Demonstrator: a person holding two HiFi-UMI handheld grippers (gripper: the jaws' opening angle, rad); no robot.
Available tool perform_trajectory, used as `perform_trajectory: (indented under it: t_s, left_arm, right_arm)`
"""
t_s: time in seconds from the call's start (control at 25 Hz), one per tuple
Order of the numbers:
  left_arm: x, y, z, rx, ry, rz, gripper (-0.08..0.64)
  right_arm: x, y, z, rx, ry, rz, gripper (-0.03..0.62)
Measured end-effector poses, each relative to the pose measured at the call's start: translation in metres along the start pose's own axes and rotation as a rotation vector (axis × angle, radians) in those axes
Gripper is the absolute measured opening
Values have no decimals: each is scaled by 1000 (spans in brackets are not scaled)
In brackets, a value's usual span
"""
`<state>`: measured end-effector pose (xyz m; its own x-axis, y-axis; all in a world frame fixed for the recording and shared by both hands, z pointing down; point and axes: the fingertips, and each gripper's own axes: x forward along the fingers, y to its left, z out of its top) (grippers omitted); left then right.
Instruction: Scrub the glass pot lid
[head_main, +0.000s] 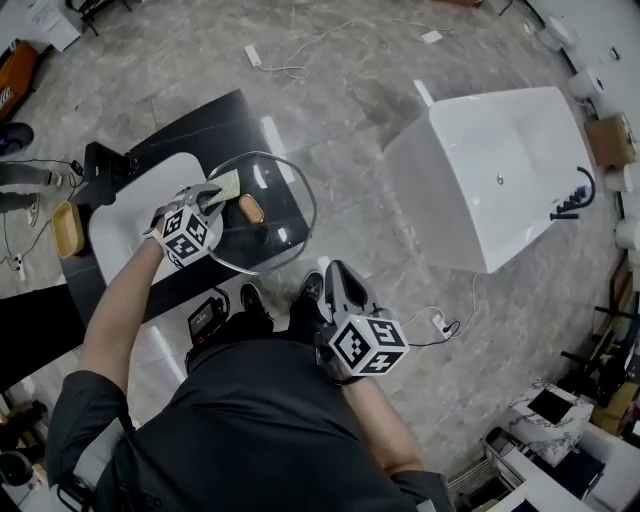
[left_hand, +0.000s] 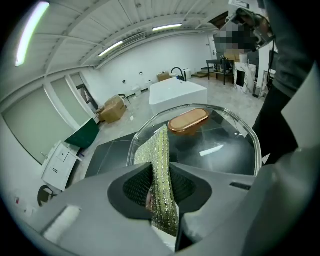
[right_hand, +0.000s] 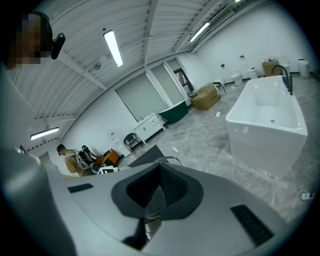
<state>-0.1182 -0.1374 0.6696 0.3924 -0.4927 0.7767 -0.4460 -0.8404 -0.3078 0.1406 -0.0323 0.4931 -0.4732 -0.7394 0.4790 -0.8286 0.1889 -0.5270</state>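
The left gripper's (left_hand: 161, 175) fingers clamped a green glittery scrubbing cloth (left_hand: 159, 150) against the round glass pot lid (left_hand: 225, 150), its rim pinched between the right gripper's (right_hand: 159, 175) fingers.

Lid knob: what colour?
The knob on the glass lid is glossy copper-brown; clearest in the left gripper view.

Dark short-sleeved shirt (head_main: 255, 430), black shoes (head_main: 250, 298), grey left gripper (head_main: 213, 196), right gripper (head_main: 334, 270), black-and-white marker cubes (head_main: 188, 238)

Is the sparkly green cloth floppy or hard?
Probably floppy: the cloth is squeezed thin where the left gripper pinches it. Likely light, as one pinch holds it up. Its glittery weave looks rough, so probably not slippery.
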Motion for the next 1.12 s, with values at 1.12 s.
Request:
perform_trajectory:
  t_s: [1.12]
  left_arm:
    - [-30, -140, 55, -691, -24, -21, 75]
  right_arm:
    - [18, 20, -33, 55, 108, 103, 6]
